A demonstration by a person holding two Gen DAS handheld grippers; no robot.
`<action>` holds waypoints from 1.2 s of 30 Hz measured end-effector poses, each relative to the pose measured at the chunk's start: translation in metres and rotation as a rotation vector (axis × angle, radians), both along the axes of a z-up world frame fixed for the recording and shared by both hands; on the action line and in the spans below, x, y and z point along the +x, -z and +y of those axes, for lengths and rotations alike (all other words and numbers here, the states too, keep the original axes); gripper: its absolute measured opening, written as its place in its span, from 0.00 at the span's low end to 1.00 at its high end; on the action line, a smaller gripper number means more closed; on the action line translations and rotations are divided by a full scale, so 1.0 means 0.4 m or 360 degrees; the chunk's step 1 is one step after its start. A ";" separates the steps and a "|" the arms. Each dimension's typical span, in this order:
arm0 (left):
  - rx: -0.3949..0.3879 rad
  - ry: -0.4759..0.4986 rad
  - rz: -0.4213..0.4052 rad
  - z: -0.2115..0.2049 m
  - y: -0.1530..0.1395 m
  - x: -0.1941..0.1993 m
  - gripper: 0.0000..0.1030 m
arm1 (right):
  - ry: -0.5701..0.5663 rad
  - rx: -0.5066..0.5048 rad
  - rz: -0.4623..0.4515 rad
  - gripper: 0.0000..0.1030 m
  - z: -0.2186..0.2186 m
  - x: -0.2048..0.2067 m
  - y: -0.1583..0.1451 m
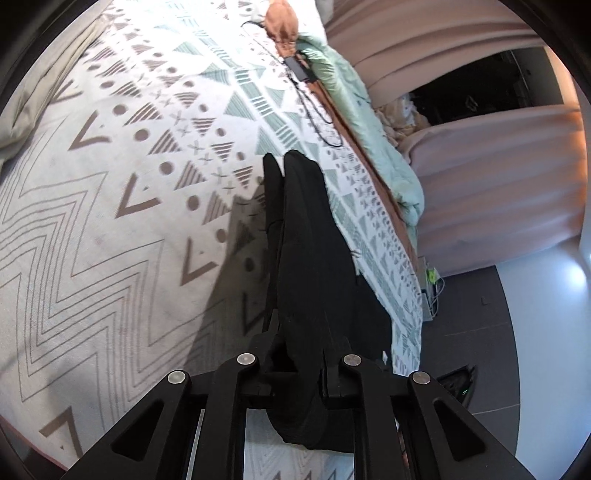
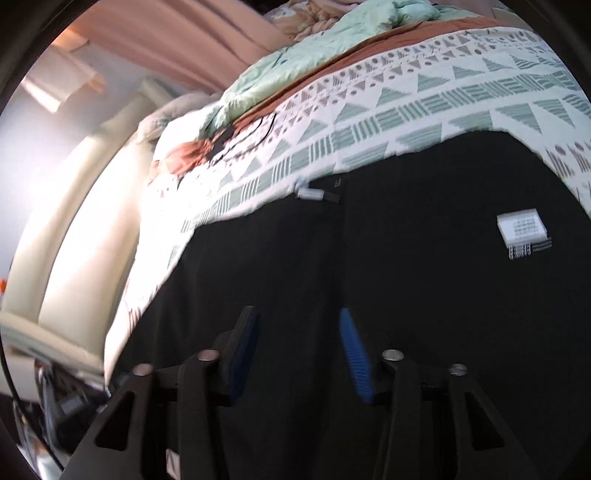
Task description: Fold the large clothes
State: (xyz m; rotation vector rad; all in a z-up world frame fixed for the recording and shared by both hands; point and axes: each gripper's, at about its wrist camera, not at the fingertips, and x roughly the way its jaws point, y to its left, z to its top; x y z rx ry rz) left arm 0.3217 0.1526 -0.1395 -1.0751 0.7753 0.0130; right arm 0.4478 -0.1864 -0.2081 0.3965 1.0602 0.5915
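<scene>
A large black garment (image 1: 314, 236) hangs from my left gripper (image 1: 299, 354), which is shut on a bunched fold of it above the patterned bedspread (image 1: 110, 206). In the right wrist view the same black garment (image 2: 369, 266) lies spread on the bedspread (image 2: 388, 114), with a white care label (image 2: 521, 225) at the right and a small tag (image 2: 314, 194) at its far edge. My right gripper (image 2: 299, 325) is open just above the cloth, its blue pads (image 2: 354, 354) holding nothing.
A mint duvet (image 1: 351, 96) and a rust-coloured cloth (image 1: 282, 22) lie along the bed's far side, with a black cable and adapter (image 1: 301, 70). Pink curtains (image 1: 480, 155) and dark floor (image 1: 476, 332) are beyond the bed edge. A cream headboard (image 2: 74, 221) stands at the left.
</scene>
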 end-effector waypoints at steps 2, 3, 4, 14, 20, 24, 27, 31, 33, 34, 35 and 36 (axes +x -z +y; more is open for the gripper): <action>0.0028 0.0028 -0.0026 -0.016 -0.032 0.005 0.14 | -0.0045 -0.0010 0.0007 0.32 0.004 -0.047 0.024; 0.0043 0.0042 -0.0035 -0.028 -0.047 0.008 0.14 | -0.0071 -0.0013 0.0026 0.31 0.008 -0.073 0.043; 0.0057 0.0053 -0.0044 -0.038 -0.061 0.009 0.14 | -0.0088 -0.0012 0.0034 0.28 0.012 -0.089 0.054; 0.0168 0.0200 -0.0107 -0.168 -0.180 0.055 0.14 | -0.0163 0.0012 0.0103 0.17 0.017 -0.208 0.142; 0.0251 0.0314 -0.0136 -0.269 -0.238 0.097 0.14 | -0.0134 0.0120 0.0136 0.17 -0.040 -0.250 0.151; 0.0295 0.0380 -0.0152 -0.337 -0.269 0.127 0.14 | -0.0027 0.0251 0.0122 0.17 -0.124 -0.258 0.134; 0.0321 0.0430 -0.0156 -0.389 -0.285 0.149 0.14 | 0.0075 0.0285 0.0041 0.17 -0.192 -0.250 0.106; 0.0361 0.0506 -0.0158 -0.464 -0.298 0.181 0.14 | 0.0204 0.0373 -0.0028 0.17 -0.288 -0.246 0.091; 0.0374 0.0547 -0.0159 -0.504 -0.301 0.196 0.14 | 0.0261 0.0391 -0.0012 0.17 -0.322 -0.243 0.100; 0.0378 0.0569 -0.0159 -0.523 -0.300 0.203 0.14 | 0.0297 0.0396 -0.0008 0.17 -0.340 -0.245 0.104; 0.0376 0.0594 -0.0156 -0.546 -0.297 0.212 0.14 | 0.0328 0.0400 -0.0010 0.17 -0.360 -0.246 0.107; 0.0370 0.0617 -0.0151 -0.565 -0.295 0.220 0.14 | 0.0354 0.0412 -0.0016 0.17 -0.378 -0.245 0.107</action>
